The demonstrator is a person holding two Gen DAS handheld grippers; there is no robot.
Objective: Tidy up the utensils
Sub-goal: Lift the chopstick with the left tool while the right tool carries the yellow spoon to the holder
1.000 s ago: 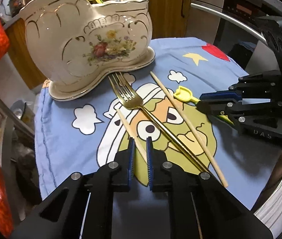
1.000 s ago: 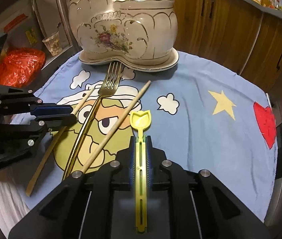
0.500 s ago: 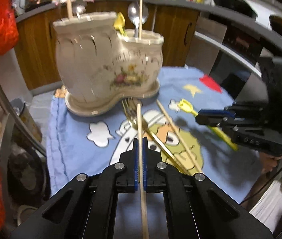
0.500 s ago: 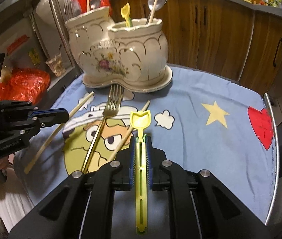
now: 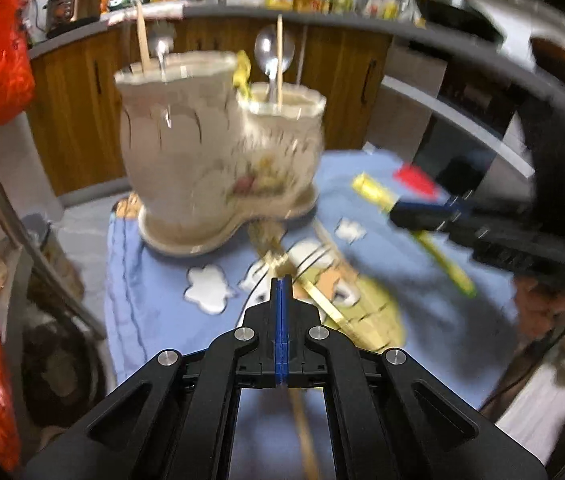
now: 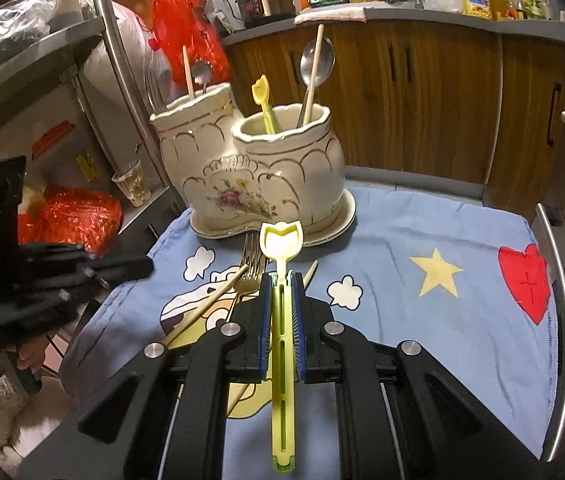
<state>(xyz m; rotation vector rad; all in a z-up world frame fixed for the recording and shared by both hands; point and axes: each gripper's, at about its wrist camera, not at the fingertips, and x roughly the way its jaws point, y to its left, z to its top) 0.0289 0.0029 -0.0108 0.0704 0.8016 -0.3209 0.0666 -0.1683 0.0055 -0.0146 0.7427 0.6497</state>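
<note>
A blue cartoon-print cloth [image 6: 422, 240] was spread over the table, and a cream two-pocket ceramic holder [image 6: 266, 184] was stood at its far edge, with spoons, chopsticks and a yellow scoop already lodged inside. A gold fork [image 6: 251, 264] and a loose chopstick [image 6: 309, 274] were left lying on the cloth. The right gripper [image 6: 281, 280] was clamped on a yellow plastic scoop [image 6: 281, 240], held above the cloth. The left gripper [image 5: 281, 284] was closed on a wooden chopstick [image 5: 306, 436], blurred.
</note>
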